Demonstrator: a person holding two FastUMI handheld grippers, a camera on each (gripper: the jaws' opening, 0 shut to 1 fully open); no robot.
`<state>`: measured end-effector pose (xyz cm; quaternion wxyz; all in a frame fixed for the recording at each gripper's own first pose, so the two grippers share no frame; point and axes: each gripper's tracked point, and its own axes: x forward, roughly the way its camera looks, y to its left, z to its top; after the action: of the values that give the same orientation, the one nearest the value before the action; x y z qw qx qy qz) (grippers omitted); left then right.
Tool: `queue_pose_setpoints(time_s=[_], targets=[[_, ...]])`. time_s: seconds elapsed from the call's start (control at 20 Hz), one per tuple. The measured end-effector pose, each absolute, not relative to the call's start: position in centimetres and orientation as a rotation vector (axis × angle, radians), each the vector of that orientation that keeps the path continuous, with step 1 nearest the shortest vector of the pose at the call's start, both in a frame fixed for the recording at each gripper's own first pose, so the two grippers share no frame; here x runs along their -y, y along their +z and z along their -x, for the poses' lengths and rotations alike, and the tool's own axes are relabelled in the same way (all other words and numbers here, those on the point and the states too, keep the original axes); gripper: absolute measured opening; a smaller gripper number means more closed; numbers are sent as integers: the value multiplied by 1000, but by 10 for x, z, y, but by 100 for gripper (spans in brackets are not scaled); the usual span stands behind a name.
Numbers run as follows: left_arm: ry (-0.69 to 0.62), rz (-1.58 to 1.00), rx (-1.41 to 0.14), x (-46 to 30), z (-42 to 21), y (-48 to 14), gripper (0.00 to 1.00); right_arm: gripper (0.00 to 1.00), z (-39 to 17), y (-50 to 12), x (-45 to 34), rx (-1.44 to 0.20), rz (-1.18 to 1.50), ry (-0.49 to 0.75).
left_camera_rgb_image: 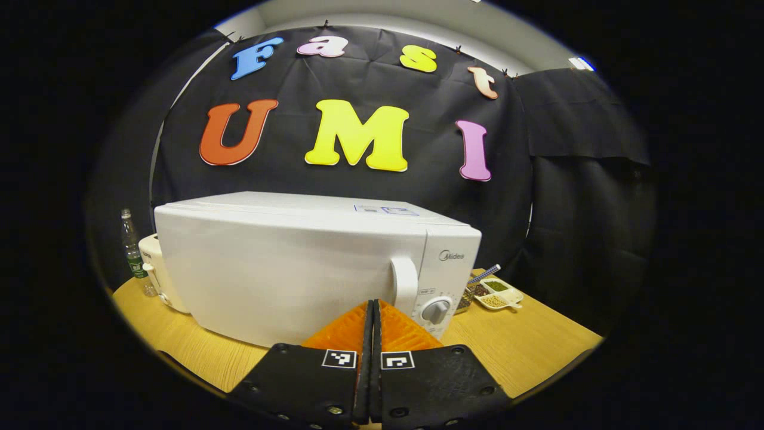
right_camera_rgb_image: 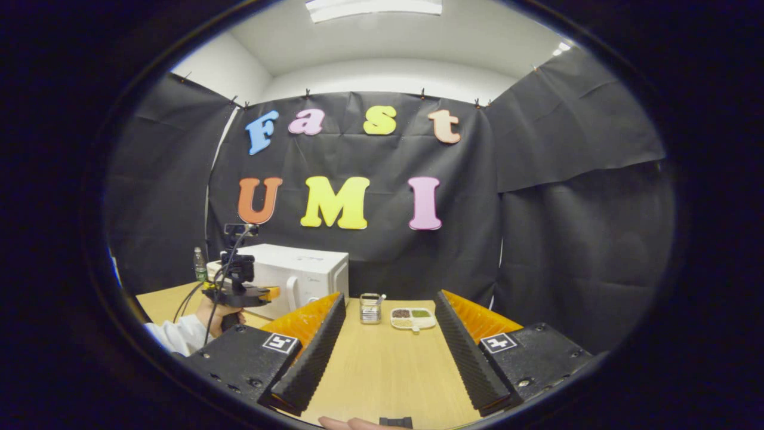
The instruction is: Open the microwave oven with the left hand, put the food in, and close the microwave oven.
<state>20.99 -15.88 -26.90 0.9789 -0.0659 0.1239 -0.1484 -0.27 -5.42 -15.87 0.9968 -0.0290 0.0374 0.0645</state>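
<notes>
While the microwave (left_camera_rgb_image: 310, 263) sat shut on the worktop (left_camera_rgb_image: 525, 346), the left hand-held gripper (left_camera_rgb_image: 373, 310), clenched and empty, needed opening to catch the handle (left_camera_rgb_image: 404, 285); the right one (right_camera_rgb_image: 388, 316) was released, the food tray (right_camera_rgb_image: 413, 318) beyond.

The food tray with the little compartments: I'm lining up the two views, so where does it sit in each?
Left gripper view: the food tray lies on the table at mid-right, just right of the microwave, behind its dial side.
Right gripper view: the tray lies near the centre, on the far table between the open fingers, right of a small glass jar.
Shared landmark: the white microwave.
</notes>
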Motion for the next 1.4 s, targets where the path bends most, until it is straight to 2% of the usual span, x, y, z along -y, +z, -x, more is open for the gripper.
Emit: queue_pose_setpoints(time_s=[0.05,0.1,0.15,0.2,0.25,0.3,0.35,0.4,0.5,0.55,0.6,0.65,0.7,0.75,0.8,0.85,1.0,1.05,1.4], targets=[[-305,137,-244,157,-195,-259,11,96,5,-156,55,-73,56,125],[-291,134,-231,153,-182,-247,32,96,7,-151,54,-65,55,124],[-264,125,-220,143,-169,-237,32,96,9,-146,52,-60,58,126],[-252,125,-208,137,-155,-223,26,96,12,-141,49,-51,62,129],[-254,131,-197,135,-142,-211,37,96,15,-137,48,-43,64,128],[-256,138,-186,132,-128,-198,70,96,18,-131,48,-31,61,123],[-247,140,-182,128,-124,-192,86,96,21,-128,47,-24,60,118],[-237,132,-174,119,-111,-182,94,96,24,-124,46,-13,59,114],[-216,109,-149,106,-89,-164,93,96,29,-118,44,-3,50,102],[-202,96,-144,98,-81,-157,93,88,32,-117,42,-3,47,99],[-188,81,-131,91,-72,-148,93,88,35,-114,39,1,42,99],[-181,70,-115,86,-64,-138,93,96,36,-111,36,3,38,97],[-179,59,-111,81,-55,-131,93,88,38,-108,34,5,33,93],[-173,47,-107,75,-45,-124,93,96,39,-106,33,7,27,88],[-167,40,-105,69,-35,-119,93,96,40,-104,32,8,21,86],[-151,36,-106,65,-29,-116,93,88,41,-102,30,7,17,82],[-70,27,-107,37,2,-107,94,88,44,-98,28,9,18,70],[-43,21,-95,27,13,-103,94,96,45,-97,28,11,13,64],[-75,100,-48,32,65,-70,93,96,55,-101,18,-33,-21,71]])
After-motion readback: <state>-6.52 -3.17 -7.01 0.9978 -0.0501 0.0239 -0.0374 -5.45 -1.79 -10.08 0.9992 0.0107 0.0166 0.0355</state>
